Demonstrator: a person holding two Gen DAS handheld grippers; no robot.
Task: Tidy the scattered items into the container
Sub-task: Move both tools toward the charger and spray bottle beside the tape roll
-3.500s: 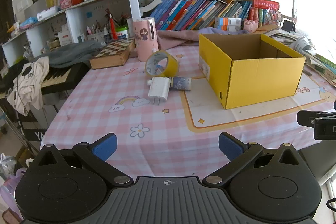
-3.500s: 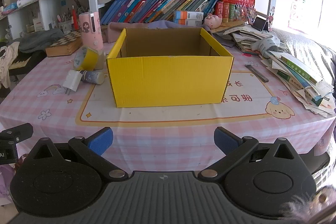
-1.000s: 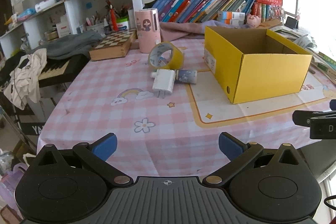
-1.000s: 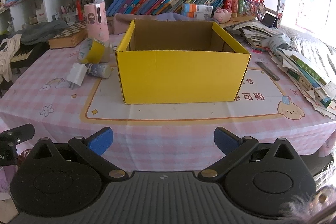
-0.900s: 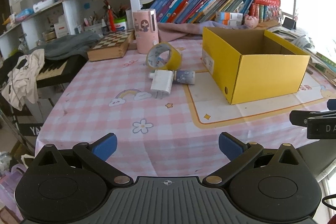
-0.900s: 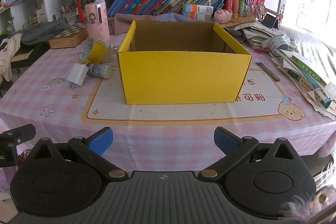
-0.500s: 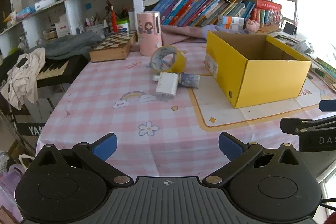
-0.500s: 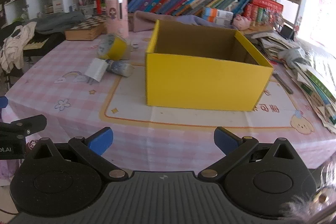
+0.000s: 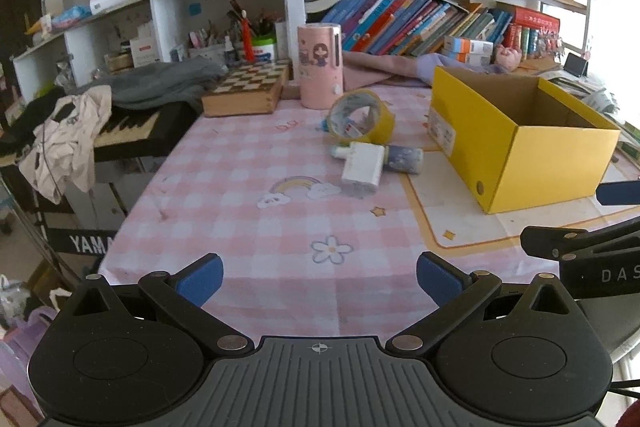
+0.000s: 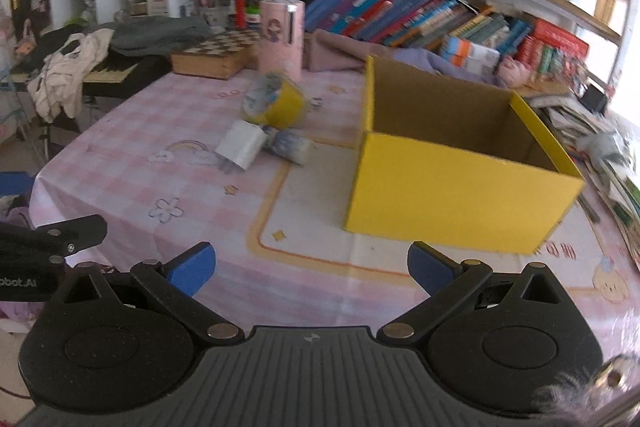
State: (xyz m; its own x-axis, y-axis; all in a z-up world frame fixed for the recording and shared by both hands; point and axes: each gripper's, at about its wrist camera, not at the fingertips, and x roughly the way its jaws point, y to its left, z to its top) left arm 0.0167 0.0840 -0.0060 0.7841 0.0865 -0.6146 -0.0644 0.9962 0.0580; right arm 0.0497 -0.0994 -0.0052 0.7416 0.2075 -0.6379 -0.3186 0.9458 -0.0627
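An open yellow cardboard box [image 9: 520, 147] [image 10: 460, 195] stands on the pink checked tablecloth. To its left lie a yellow tape roll [image 9: 360, 117] [image 10: 274, 101], a white charger plug [image 9: 362, 169] [image 10: 240, 147] and a small patterned cylinder [image 9: 402, 159] [image 10: 290, 145]. My left gripper [image 9: 320, 277] is open and empty near the table's front edge, well short of the items. My right gripper [image 10: 310, 271] is open and empty in front of the box, and it shows at the right of the left wrist view [image 9: 592, 247].
A pink cylindrical case [image 9: 320, 65] and a wooden chessboard box [image 9: 246, 91] stand behind the items. Bookshelves [image 9: 420, 23] line the back. A keyboard with clothes [image 9: 100, 131] sits off the table's left edge. Stacked papers and books [image 10: 612, 163] lie right of the box.
Both grippers have shifted left and a little forward. The right wrist view has swung left, so the scattered items sit nearer its centre. Both grippers stay open.
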